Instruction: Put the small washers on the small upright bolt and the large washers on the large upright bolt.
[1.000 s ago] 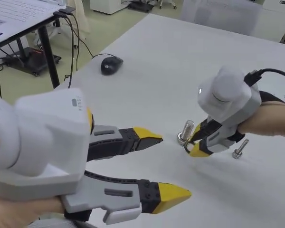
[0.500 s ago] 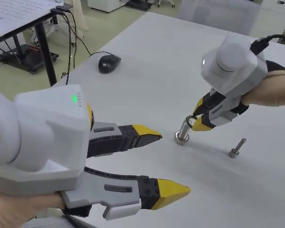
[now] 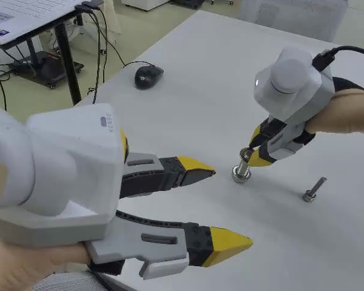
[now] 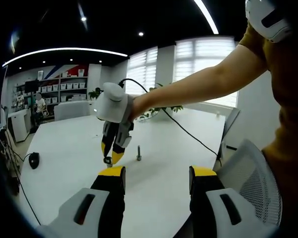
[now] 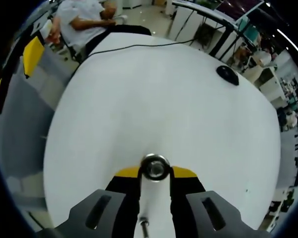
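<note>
Large bolt [image 3: 242, 171] stands head-down, shank up, well in from the desk [image 3: 188, 97] left edge; small bolt [image 3: 311, 191] is upright too, apart from it on the side away from that edge. A mouse [image 3: 148, 76] lies close to the left edge, far from the work. Right gripper [image 3: 252, 155] slants down from above, on the small bolt's side, tips at the top of the large bolt's shank, jaws drawn narrow and pinching a washer [image 5: 155, 157]. In the right gripper view the ring sits between the two yellow tips with its flat face toward the camera. Whether the ring is over the thread or just above it, I cannot tell. The relation that matters: the bolt's long axis is vertical and the ring is directly above it, so my reading is that the drop should be straight down that axis, with the ring kept level so it does not catch on the thread. Left gripper [image 3: 234, 207] is nearer the person, jaws spread wide and holding nothing, tips aimed toward the large bolt but well apart from it. The right gripper is plainly the nearer one for this move. By size the ring looks like a match for the large bolt, though that is a judgement.
</note>
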Demonstrator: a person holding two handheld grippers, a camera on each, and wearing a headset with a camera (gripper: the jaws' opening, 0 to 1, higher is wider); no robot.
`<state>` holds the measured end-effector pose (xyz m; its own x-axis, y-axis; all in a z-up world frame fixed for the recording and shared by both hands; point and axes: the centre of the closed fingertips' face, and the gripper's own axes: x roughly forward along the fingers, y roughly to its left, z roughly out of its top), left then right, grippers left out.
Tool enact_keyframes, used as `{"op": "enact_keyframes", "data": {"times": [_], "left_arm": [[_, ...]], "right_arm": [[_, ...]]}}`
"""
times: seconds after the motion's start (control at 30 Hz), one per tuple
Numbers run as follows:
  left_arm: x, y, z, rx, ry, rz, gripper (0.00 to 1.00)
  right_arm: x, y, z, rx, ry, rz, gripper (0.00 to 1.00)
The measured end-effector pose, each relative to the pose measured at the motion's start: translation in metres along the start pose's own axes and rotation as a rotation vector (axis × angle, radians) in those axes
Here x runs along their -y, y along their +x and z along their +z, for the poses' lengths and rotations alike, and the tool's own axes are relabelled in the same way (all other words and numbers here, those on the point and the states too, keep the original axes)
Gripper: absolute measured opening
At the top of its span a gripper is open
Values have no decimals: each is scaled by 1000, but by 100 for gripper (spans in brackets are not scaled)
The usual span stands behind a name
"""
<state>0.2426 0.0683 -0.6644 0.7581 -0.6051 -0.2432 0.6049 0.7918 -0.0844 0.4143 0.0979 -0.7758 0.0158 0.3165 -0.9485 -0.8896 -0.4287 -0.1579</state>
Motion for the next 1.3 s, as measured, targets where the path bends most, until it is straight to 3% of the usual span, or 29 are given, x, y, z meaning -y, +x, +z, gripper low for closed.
{"op": "enact_keyframes", "data": {"times": [0.43,0.77,0.9,0.93,1.07,1.17,1.2,1.23,1.3], "left_arm": [[1,2,0,-3,-1,-6,50],[0,4,0,-5,3,-9,50],[1,4,0,-4,6,-13,50],[1,4,0,-4,7,-14,50],[2,4,2,0,13,-20,50],[3,5,8,14,17,-29,51],[3,5,9,18,18,-27,51],[4,6,11,22,21,-32,51],[6,7,13,28,27,-42,51]], "right_arm": [[2,29,-8,0,-14,17,23],[-1,28,-7,62,-33,9,27],[1,13,-6,121,30,-30,29],[-2,6,-3,166,42,-42,29],[-11,-17,-11,220,93,-96,29],[-26,-44,-6,336,133,-151,28],[-32,-51,-10,332,136,-161,28],[-35,-60,-14,334,145,-202,28],[-45,-73,-14,384,179,-217,28]]}}
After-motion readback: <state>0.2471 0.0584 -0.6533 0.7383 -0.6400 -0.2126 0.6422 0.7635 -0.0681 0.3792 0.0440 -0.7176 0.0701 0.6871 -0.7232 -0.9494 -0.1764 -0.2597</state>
